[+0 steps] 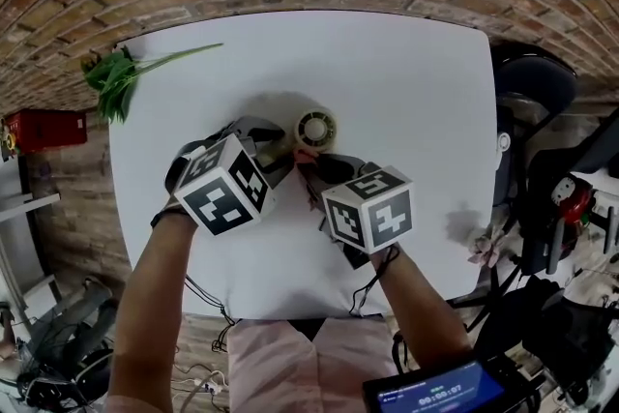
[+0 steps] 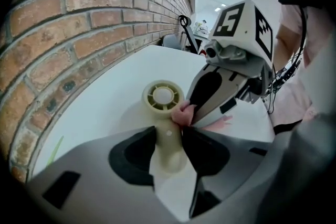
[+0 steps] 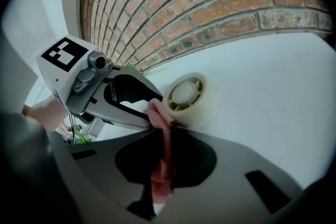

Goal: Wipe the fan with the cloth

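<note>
On a white table (image 1: 426, 111) before a brick wall, the left gripper (image 2: 169, 136) clamps the handle of a cream fan (image 2: 163, 97) lying near the table's centre, its round head toward 12 o'clock. The right gripper (image 3: 164, 136) pinches a pink cloth (image 3: 160, 118), which touches the head's rim at 7 o'clock. A green sprig (image 1: 121, 77) lies at the table's 10 o'clock corner.
</note>
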